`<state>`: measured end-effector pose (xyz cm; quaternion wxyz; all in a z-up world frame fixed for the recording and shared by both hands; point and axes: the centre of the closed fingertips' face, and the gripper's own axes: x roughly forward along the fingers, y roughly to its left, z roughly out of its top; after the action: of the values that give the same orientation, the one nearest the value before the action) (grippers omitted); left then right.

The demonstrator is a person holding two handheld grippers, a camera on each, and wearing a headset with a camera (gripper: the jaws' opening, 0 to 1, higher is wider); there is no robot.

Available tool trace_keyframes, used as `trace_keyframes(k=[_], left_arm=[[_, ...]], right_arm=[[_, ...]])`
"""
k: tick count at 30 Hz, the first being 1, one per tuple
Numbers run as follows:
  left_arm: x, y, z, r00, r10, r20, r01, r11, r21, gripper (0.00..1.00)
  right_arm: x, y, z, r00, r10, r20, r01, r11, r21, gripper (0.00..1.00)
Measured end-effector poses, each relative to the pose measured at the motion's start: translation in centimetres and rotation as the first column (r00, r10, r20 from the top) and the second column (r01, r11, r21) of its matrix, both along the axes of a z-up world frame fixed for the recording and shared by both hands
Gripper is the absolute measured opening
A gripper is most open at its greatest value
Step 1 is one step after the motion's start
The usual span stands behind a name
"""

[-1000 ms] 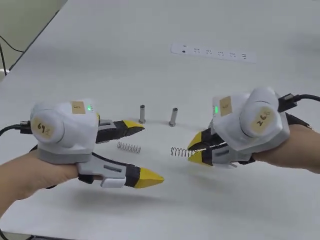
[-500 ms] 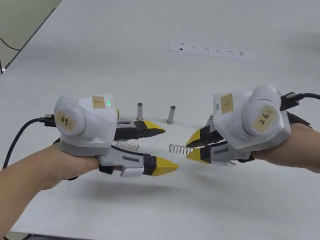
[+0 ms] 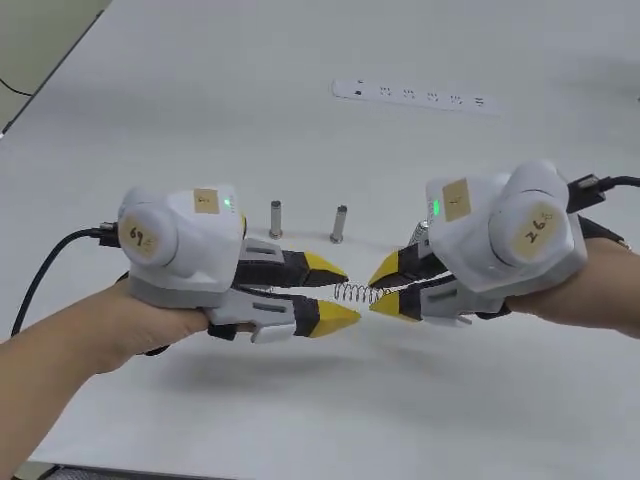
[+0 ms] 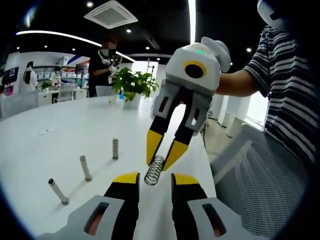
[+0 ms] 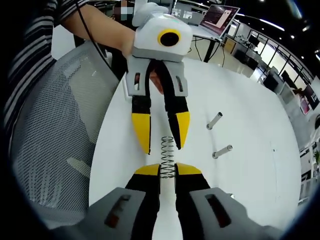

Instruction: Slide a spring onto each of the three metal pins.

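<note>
My right gripper (image 3: 378,293) is shut on one end of a spring (image 3: 352,292) and holds it level above the white table (image 3: 300,130). The left gripper (image 3: 345,290) faces it, open, its yellow fingertips on either side of the spring's free end. In the left gripper view the spring (image 4: 154,170) hangs from the right gripper (image 4: 164,150) just above the left gripper (image 4: 155,179). In the right gripper view the right gripper (image 5: 168,172) clamps the spring (image 5: 167,152). Two bare pins (image 3: 275,218) (image 3: 339,223) stand behind. A third pin (image 4: 114,148) wears a spring.
A white power strip (image 3: 415,97) lies far back on the table. A mesh chair (image 4: 250,170) stands beside the table's edge. A person (image 4: 107,57) and a potted plant (image 4: 132,82) are at the far end.
The left gripper has moved right towards the right gripper, and its jaws have narrowed around the spring's free end. It now hides the loose spring on the table. The right gripper has barely moved.
</note>
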<state>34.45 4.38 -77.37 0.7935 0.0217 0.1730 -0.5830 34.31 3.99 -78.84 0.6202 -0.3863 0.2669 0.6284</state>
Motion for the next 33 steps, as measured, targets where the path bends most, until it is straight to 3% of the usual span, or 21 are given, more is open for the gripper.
trace_keyframes(k=[15,33], left_arm=[[-0.12,-0.21,0.34,1.000,-0.010,0.004,0.010,1.000,-0.010,0.04],[-0.85,-0.42,0.54,0.999,-0.049,-0.008,0.049,0.999,-0.005,0.01]], right_arm=[[-0.44,0.29,0.35,1.000,0.026,0.002,-0.026,1.000,0.005,0.08],[-0.82,0.13,0.40,1.000,0.025,-0.012,-0.025,1.000,0.017,0.08]])
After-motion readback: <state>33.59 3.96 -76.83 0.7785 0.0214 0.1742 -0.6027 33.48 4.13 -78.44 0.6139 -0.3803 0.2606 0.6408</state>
